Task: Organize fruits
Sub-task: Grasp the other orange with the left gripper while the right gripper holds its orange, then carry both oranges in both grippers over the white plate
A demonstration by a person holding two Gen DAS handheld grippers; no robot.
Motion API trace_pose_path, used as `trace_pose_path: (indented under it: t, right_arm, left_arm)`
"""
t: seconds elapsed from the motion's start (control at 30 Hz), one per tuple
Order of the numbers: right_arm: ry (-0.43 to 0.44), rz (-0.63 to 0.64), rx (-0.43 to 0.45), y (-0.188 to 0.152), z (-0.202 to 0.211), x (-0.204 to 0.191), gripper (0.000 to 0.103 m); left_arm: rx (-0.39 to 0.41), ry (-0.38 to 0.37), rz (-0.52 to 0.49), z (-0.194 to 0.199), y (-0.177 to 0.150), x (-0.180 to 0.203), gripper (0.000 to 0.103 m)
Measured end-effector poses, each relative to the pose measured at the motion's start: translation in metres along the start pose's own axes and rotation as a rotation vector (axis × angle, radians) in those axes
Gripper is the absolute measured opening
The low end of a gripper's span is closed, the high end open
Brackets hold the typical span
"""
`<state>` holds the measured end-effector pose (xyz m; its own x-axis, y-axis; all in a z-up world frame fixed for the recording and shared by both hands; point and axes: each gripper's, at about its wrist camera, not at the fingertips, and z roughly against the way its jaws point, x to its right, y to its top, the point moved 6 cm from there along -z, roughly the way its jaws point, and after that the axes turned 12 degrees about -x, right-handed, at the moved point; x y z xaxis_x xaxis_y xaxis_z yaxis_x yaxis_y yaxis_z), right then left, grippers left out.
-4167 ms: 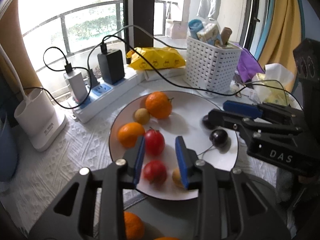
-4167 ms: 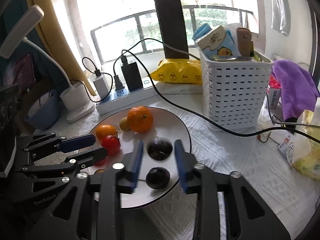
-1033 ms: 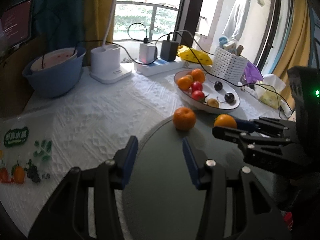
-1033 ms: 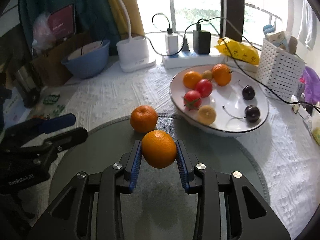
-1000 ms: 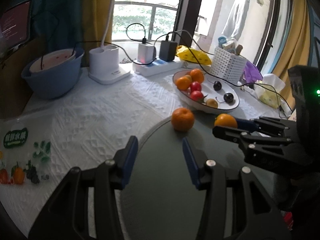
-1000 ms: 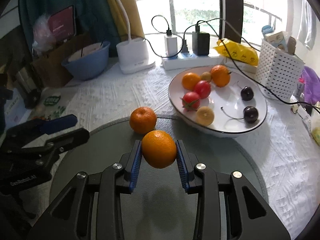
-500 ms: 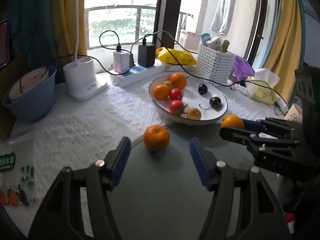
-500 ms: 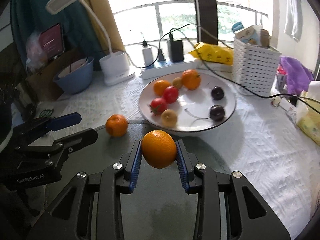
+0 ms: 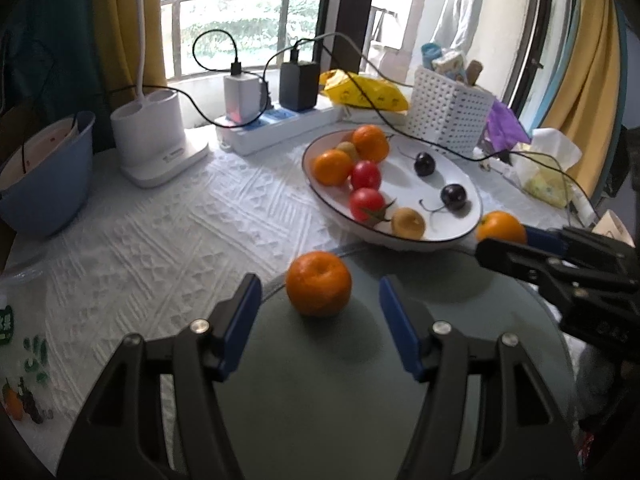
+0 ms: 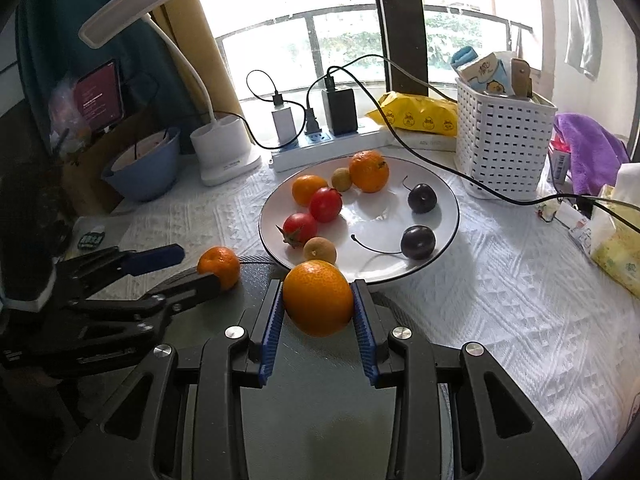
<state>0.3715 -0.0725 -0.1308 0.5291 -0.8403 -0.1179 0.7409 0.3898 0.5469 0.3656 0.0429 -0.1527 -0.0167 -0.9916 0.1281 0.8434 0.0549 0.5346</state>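
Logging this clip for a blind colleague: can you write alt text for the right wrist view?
The right gripper clamps an orange above a grey mat, just short of a white plate holding oranges, tomatoes and dark cherries. At left, the open left gripper reaches toward a second orange on the mat's edge.

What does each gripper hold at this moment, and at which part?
The right gripper holds an orange, its pads pressed on the fruit's two opposite sides. The left gripper is open and holds nothing; a second orange lies between its fingers.

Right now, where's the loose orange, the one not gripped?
Left wrist view: the loose orange sits on the grey mat's far edge, ahead of the open left gripper, near the white plate.
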Motion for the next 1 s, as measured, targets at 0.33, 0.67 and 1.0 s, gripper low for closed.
trace_pose_path:
  t: [0.33,0.67,1.0]
  right_arm:
    - [0.005,-0.002,-0.003,0.001,-0.002,0.004,0.036]
    - [0.002,0.014,-0.004,-0.002,0.002,-0.004,0.036]
    - [-0.009,0.028,-0.020,-0.011,-0.001,-0.016,0.036]
  left_arm:
    - [-0.064,0.026,-0.011,-0.020,0.004,-0.002,0.040]
    - [-0.042,0.017,-0.049,-0.009,-0.005,0.009,0.039]
    - [0.000,0.019,-0.029,0.018,-0.015,0.008,0.039]
